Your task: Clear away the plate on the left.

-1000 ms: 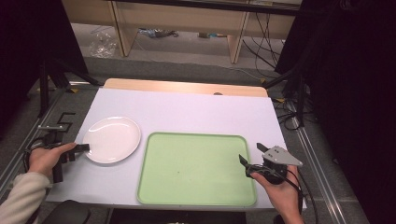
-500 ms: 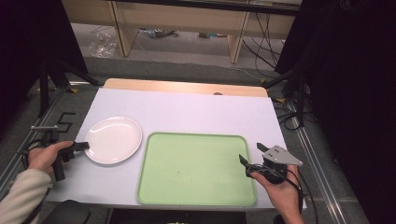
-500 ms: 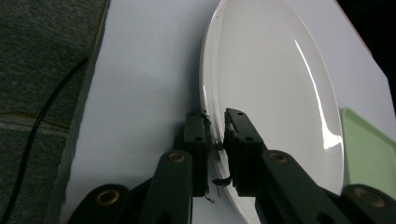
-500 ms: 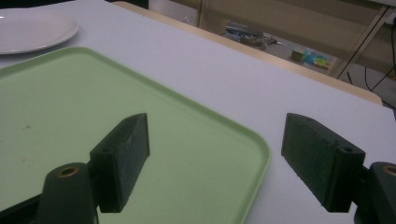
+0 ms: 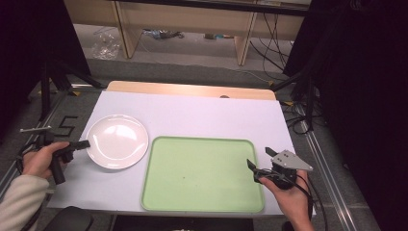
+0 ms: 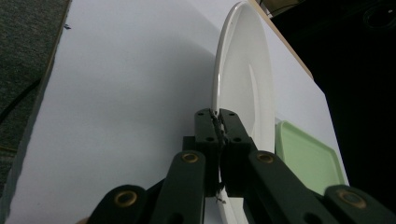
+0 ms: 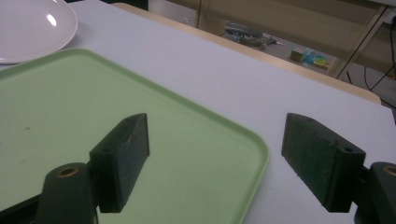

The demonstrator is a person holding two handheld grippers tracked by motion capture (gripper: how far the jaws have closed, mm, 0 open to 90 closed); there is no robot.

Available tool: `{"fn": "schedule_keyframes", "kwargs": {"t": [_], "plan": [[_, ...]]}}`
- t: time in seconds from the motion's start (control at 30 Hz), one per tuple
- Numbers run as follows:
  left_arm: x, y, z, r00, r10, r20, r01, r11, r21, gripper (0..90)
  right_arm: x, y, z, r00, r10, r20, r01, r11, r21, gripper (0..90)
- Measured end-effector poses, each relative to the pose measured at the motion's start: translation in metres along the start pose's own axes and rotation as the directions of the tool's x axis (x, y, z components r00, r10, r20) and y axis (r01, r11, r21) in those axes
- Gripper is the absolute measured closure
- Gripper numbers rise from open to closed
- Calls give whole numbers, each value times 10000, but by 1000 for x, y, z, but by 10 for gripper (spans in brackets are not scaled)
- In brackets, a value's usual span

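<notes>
Tongs on the left point(image 6: 219, 122) have just been closing and are now pinching the near rim of the white plate point(image 5: 118, 141), which is lying empty on the table point(image 5: 202, 113) just left of the green tray point(image 5: 202, 174). Grasping appears done; next comes lifting it level, probably toward the empty tray. Right tongs point(image 7: 217, 161) are hovering open over the tray's right edge, holding nothing.

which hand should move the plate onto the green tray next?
Left. The left tongs are already shut on the white plate rim. The right tongs stand open at the green tray right edge, holding nothing.
</notes>
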State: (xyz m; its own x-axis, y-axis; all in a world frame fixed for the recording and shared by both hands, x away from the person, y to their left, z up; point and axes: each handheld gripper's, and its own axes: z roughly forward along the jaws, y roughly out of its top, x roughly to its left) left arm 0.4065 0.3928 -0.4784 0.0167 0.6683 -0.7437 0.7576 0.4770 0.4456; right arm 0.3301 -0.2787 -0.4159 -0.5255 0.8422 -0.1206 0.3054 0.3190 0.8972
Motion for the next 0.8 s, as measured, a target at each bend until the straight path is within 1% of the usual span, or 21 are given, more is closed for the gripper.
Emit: {"fn": "schedule_keyframes", "kwargs": {"t": [0.03,0.1,0.17,0.2,0.23,0.27,0.3,0.33,0.5,0.53,0.57,0.6,0.63,0.67,0.77,0.8], "plan": [[-1,0,0,10000,74,-26,-74,10000,-6,871,0,0,1,10000,-5,37,5,10000,-33,241],[-1,0,0,10000,52,-15,-52,10000,-5,871,0,0,1,10000,0,23,0,10000,-25,241],[1,0,0,9999,-75,96,75,10000,-37,871,0,0,0,10000,-26,19,26,10000,-39,241],[2,-1,0,9995,-168,250,172,9997,-143,871,0,0,0,10000,3,21,-3,10000,-55,241],[2,-1,0,9995,-168,250,172,9997,-143,870,0,0,0,10000,29,18,-29,10000,-35,241],[3,-1,0,9990,-308,331,314,9994,-158,870,0,0,0,10000,16,-5,-16,10000,2,241],[3,-1,0,9990,-308,331,314,9994,-158,870,0,0,0,10000,16,-5,-16,10000,2,241],[4,-1,-1,9989,-392,246,395,9991,-123,870,0,0,1,10000,2,7,-2,10000,-48,241],[4,-1,-1,9985,-458,315,461,9989,-95,869,0,0,1,10000,11,14,-11,10000,-49,241],[5,-1,-2,9973,-589,438,595,9982,-115,868,0,0,1,10000,15,19,-15,10000,-58,241],[5,-1,-2,9973,-589,438,595,9982,-115,868,0,0,0,10000,4,-14,-4,10000,-1,241],[7,-2,-1,9946,-707,755,730,9969,-283,867,0,0,1,10000,21,22,-21,10000,-55,241],[7,-2,-1,9949,-738,691,757,9968,-252,866,0,0,1,10000,17,29,-17,10000,-54,241],[8,-3,-1,9936,-772,828,799,9964,-296,866,0,0,0,10000,14,38,-14,10000,-51,241],[8,-3,-2,9928,-822,868,852,9958,-321,864,-1,0,1,9999,-91,116,92,9999,-141,241],[8,-3,-2,9929,-779,893,816,9959,-386,863,-1,0,0,9999,-102,120,104,9998,-146,241]]}}
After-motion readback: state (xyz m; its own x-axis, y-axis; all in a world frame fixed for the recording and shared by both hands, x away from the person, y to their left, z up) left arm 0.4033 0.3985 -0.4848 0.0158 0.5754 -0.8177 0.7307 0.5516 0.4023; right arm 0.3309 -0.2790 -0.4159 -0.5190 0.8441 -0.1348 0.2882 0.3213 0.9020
